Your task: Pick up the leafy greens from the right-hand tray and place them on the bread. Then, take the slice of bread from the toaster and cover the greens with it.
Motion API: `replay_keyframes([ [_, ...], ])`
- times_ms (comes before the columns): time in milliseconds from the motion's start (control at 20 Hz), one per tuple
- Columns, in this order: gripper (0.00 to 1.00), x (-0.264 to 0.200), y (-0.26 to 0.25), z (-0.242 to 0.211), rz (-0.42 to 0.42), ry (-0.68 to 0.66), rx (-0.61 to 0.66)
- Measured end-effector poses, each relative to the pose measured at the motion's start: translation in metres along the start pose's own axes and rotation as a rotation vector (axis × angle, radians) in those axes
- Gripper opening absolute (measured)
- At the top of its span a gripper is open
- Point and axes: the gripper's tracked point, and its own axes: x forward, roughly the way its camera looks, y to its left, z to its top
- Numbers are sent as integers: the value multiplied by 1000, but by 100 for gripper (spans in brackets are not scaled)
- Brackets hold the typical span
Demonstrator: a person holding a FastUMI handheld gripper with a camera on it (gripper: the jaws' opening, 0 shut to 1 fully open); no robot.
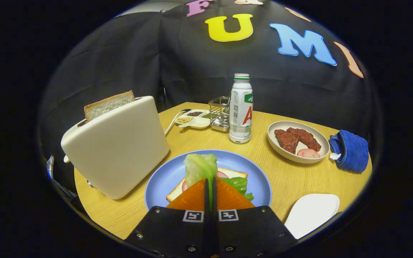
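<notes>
My gripper [210, 181] is shut on a pale green leaf [200, 167], which sticks up from between the fingertips, held above the blue plate [163, 175]. On that plate lies a slice of bread [232, 173] with a pink slice and darker leafy greens [240, 185] on it, partly hidden by my fingers. Left of the plate stands a cream toaster [120, 143] with a slice of bread [108, 104] poking up from its slot.
A white bottle [241, 109] stands beyond the plate, with a wire holder [219, 114] and a divided seasoning dish [194, 119] to its left. Right of the plate: a bowl of meat [297, 141], a blue cloth [350, 150] and a white tray [311, 213].
</notes>
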Motion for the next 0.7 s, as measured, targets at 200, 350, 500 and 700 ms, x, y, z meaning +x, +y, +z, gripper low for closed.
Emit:
replay_keyframes([
  [200,8,0,11,3,46,-7,30],
  [350,19,-2,13,4,49,-11,3],
  [500,32,-8,8,8,12,-36,-34],
  [700,36,-29,1,27,-45,-131,-57],
])
